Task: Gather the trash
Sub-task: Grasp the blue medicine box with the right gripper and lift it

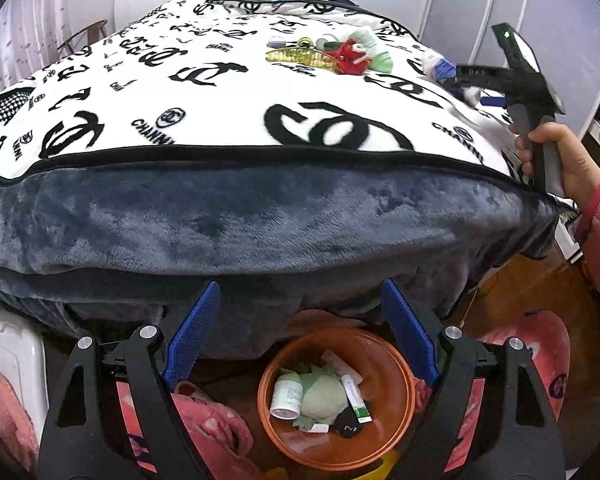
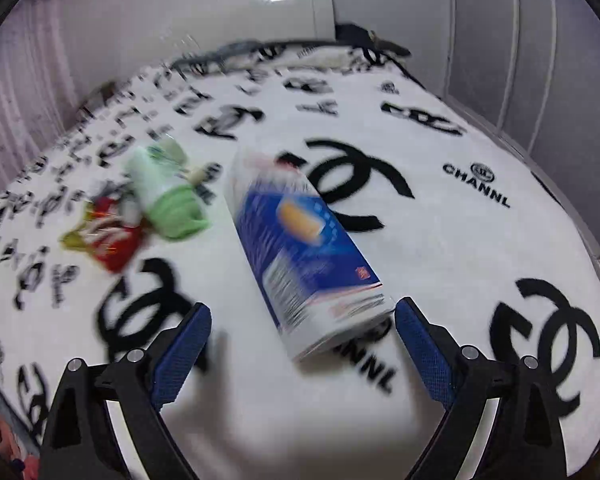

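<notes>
i'm seeing a bed (image 1: pixel 228 92) w/ a white blanket (image 2: pixel 440 240) printed in black logos, its dark grey plush edge (image 1: pixel 260 216) hanging over the near side. on the blanket: a blue & white carton (image 2: pixel 304 252) lying on its side, a green & white pouch (image 2: pixel 164 188) to its left, then a red item (image 1: pixel 350 58) and a yellow hair claw (image 1: pixel 296 54) touching it. on the floor by the bed sits an orange bin (image 1: pixel 396 404) w/ a white bottle (image 1: pixel 286 396) + wrappers inside.
</notes>
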A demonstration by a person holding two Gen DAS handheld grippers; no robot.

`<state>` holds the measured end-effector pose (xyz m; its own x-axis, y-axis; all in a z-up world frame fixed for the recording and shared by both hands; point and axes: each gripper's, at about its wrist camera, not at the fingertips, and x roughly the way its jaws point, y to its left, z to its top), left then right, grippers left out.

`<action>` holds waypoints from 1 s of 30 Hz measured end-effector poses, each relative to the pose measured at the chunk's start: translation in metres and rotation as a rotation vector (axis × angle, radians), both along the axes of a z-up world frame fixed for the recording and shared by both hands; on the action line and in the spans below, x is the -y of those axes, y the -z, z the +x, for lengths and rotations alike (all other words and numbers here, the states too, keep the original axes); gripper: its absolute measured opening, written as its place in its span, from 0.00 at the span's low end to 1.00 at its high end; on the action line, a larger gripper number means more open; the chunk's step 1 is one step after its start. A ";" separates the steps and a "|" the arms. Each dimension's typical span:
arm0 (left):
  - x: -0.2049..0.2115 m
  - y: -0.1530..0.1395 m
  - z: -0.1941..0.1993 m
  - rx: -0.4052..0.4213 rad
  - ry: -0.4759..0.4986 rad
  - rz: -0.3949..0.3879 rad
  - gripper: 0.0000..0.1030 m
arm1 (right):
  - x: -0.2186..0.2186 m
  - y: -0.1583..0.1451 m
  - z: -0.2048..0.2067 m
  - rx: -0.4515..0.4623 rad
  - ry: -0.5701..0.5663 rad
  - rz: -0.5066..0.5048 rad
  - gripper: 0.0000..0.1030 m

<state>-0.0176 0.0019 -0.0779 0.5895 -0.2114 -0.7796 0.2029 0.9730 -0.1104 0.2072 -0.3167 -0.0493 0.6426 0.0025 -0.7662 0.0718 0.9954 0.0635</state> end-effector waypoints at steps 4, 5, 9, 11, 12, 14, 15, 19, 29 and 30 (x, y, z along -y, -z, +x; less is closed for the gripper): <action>-0.002 -0.001 0.006 -0.003 -0.013 -0.001 0.78 | 0.004 0.002 0.009 -0.016 0.000 -0.021 0.79; -0.002 -0.001 0.006 -0.005 -0.015 -0.004 0.78 | 0.006 -0.001 0.009 -0.005 0.004 -0.019 0.79; 0.000 -0.001 0.009 -0.014 -0.013 -0.011 0.78 | 0.010 -0.005 0.020 -0.005 0.009 -0.018 0.75; 0.002 0.000 0.009 -0.017 -0.014 -0.007 0.78 | 0.012 -0.005 0.028 -0.012 0.011 -0.012 0.67; 0.002 0.000 0.010 -0.020 -0.013 -0.005 0.78 | 0.013 -0.005 0.031 -0.016 0.013 -0.002 0.59; 0.004 0.000 0.010 -0.024 -0.014 -0.004 0.78 | 0.014 -0.004 0.036 -0.025 0.025 0.003 0.39; 0.004 -0.001 0.011 -0.025 -0.014 -0.003 0.78 | 0.015 -0.004 0.037 -0.028 0.030 0.011 0.36; 0.008 -0.006 0.017 -0.013 -0.002 -0.006 0.78 | 0.021 -0.016 0.023 0.033 0.034 0.053 0.31; 0.051 -0.058 0.135 0.136 0.048 0.021 0.78 | 0.038 -0.061 -0.080 0.242 -0.064 0.265 0.30; 0.058 -0.058 0.152 0.133 0.043 0.037 0.78 | 0.038 -0.064 -0.091 0.255 -0.076 0.274 0.30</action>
